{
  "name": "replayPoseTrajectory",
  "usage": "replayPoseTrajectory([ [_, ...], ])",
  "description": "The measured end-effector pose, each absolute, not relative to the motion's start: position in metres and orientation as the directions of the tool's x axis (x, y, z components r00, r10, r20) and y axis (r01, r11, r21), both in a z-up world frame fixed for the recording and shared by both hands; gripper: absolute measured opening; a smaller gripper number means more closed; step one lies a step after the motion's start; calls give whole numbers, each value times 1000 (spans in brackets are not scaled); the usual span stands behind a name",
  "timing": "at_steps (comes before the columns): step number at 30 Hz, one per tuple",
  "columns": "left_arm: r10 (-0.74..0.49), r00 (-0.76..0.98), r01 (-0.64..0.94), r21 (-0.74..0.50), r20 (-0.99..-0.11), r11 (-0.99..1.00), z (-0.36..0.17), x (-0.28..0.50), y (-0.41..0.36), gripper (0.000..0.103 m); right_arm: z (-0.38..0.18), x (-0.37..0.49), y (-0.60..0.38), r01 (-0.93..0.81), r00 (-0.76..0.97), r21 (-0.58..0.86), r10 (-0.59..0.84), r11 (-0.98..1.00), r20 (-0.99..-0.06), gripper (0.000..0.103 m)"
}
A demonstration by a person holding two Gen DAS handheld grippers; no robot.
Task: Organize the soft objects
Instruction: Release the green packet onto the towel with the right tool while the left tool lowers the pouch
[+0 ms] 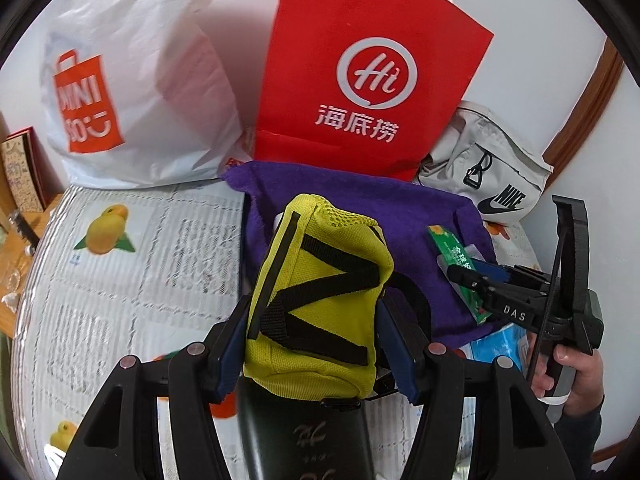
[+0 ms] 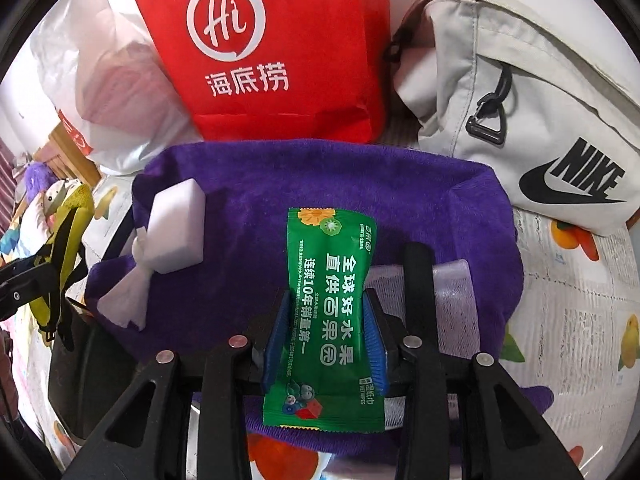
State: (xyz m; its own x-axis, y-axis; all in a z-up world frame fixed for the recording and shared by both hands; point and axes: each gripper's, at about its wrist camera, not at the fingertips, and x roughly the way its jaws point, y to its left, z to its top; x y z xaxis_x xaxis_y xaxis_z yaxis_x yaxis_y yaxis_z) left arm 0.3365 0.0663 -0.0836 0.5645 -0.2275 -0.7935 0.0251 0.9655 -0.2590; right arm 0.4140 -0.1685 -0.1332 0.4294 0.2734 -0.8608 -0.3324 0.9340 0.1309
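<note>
Two grippers are at work over a cluttered desk covered in fruit-printed paper.

From the left wrist view, the left gripper (image 1: 310,344) fills the lower middle of the frame, angled steeply downward, its blue-padded fingers (image 1: 230,354) clamped on the sides of a yellow pouch (image 1: 320,296) with black straps. The pouch stands between the fingers at the centre of the frame, in front of a purple cloth (image 1: 360,208). Behind the cloth, a red paper bag (image 1: 360,80) stands upright at the upper middle, a white plastic bag (image 1: 132,80) slumps at the upper left, and a grey Nike bag (image 1: 492,168) lies at the right. At the right edge, a hand (image 1: 576,364) grips the handle of the right gripper (image 1: 474,276), which reaches in toward the centre with a green sachet (image 1: 460,264) at its tip.

From the right wrist view, the right gripper (image 2: 328,340) points down at the purple cloth (image 2: 360,184). The green sachet (image 2: 326,320) lies lengthwise between its blue fingers (image 2: 280,340), which stand close against its edges; I cannot tell whether they press on it. A white wrapped block (image 2: 176,236) rests on the cloth at the left. The yellow pouch (image 2: 66,240) shows at the far left edge, the red paper bag (image 2: 260,40) at the top, the grey Nike bag (image 2: 520,100) at the upper right.
</note>
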Motion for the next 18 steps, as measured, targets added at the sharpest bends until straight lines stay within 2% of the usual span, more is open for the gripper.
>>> replayPoseTrajectory([
  [1, -228, 561, 30, -256, -795, 966, -84, 340, 62, 59, -133, 414, -169, -333, 431, 131, 274, 934, -860, 49],
  [5, -235, 551, 46, -252, -801, 967, -87, 349, 51, 59, -131, 411, -177, -328, 445, 134, 278, 935, -851, 59],
  [18, -229, 508, 108, -203, -830, 973, -104, 370, 4, 59, -80, 337, -235, -273, 611, 129, 275, 953, -742, 59],
])
